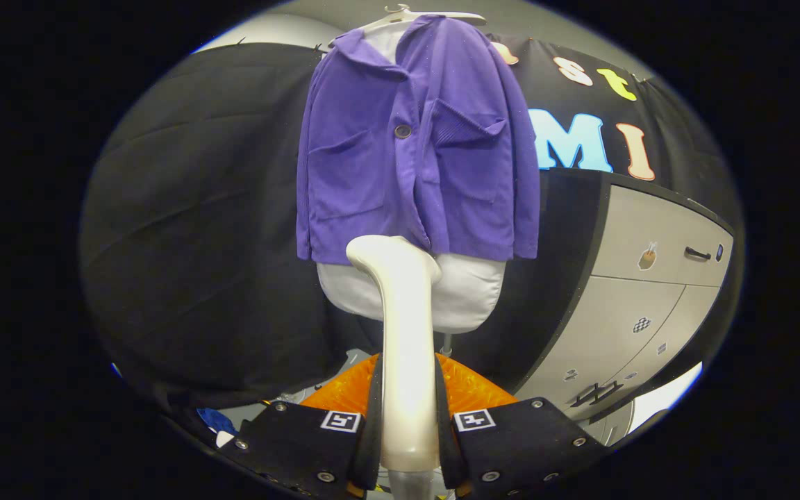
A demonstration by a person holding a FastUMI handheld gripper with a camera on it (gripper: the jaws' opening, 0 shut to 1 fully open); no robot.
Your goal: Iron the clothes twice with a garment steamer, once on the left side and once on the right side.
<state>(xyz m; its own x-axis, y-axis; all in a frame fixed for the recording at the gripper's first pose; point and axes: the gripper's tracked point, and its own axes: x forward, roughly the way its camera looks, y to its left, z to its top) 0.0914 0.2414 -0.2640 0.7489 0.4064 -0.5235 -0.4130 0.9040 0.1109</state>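
Steamer (405, 347) stands upright between the fingers of the gripper (408, 444), which are closed on its handle from both sides; its long axis runs straight up from the fingers, and its bent head sits at the top, turned toward the purple jacket (417, 146). The jacket hangs from a hanger (414, 15) on a pale padded form (473, 292), straight ahead of the steamer and above its head. The head overlaps the jacket's lower hem near the buttoned middle line, slightly toward the panel left of the button (403, 130); whether it touches the cloth cannot be told. The jacket's own long axis is vertical, so each pass likely calls for lifting the head up along one front panel. An orange object (473, 392) lies below the jacket, behind the steamer's handle, and grey cabinets (650, 292) stand to the jacket's right.
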